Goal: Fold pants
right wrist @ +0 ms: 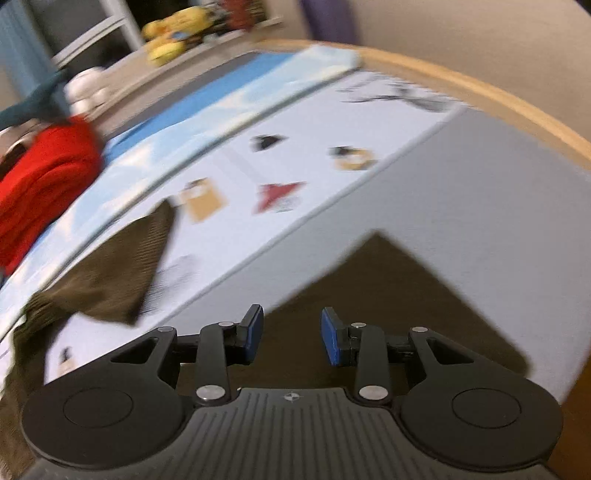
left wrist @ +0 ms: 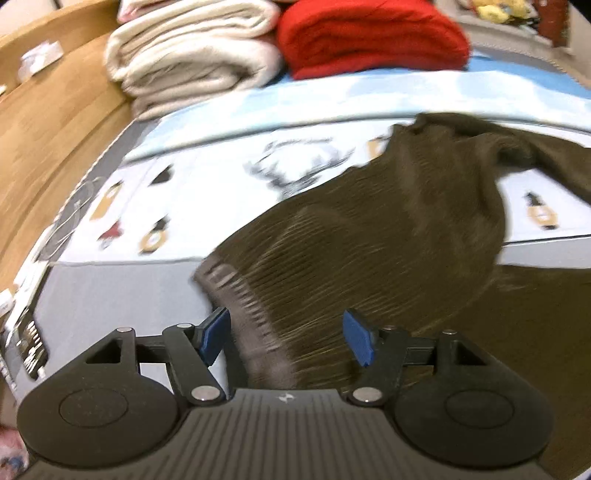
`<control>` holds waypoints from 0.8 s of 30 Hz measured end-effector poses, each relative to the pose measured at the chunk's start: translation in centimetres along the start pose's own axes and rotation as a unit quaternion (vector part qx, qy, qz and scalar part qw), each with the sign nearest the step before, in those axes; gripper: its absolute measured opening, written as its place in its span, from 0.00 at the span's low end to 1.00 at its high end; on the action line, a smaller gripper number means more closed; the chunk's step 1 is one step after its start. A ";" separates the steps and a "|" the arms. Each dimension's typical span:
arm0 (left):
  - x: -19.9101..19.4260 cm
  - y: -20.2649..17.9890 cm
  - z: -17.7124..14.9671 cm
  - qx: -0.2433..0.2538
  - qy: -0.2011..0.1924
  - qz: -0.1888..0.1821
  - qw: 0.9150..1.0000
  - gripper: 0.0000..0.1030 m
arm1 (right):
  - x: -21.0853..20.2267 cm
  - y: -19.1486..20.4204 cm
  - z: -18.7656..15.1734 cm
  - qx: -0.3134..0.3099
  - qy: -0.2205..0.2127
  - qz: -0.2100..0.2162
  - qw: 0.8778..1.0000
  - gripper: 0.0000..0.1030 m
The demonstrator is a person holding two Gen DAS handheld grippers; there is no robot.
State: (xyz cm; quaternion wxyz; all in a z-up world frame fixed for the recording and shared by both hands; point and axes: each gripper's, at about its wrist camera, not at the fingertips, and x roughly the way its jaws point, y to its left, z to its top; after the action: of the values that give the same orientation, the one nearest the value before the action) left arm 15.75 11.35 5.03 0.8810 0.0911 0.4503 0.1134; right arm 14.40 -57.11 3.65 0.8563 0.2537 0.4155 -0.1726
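Bed | pants under open left hand-held gripper

Heavy motion blur, fisheye-bent edges, even indoor light

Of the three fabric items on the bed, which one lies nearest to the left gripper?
The dark brown ribbed pants, spread out right before the left gripper. The cream folded blanket and red folded blanket sit stacked at the far end.

Motion blur smears both views. The dark olive ribbed pants run off the left wrist view's right edge; the yellow objects on the far shelf stay unidentifiable.
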 end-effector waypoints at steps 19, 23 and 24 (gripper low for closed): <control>4.9 -18.7 10.3 -0.014 -0.011 -0.170 0.985 0.16 | 8.4 14.5 -2.2 0.123 0.088 0.147 0.978 0.17; 7.5 -19.4 12.8 -0.063 0.012 -0.181 0.981 0.32 | 12.1 15.3 -1.9 0.124 0.106 0.121 0.979 0.39; 7.7 -19.7 13.5 -0.059 0.005 -0.179 0.982 0.44 | 13.1 15.4 -1.8 0.126 0.111 0.110 0.980 0.41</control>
State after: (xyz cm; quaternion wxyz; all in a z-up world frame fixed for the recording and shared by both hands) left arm 33.44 -6.14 1.70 0.8886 -0.0440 0.4562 -0.0195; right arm 28.90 -44.70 -3.28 0.7799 0.4215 0.4519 -0.0989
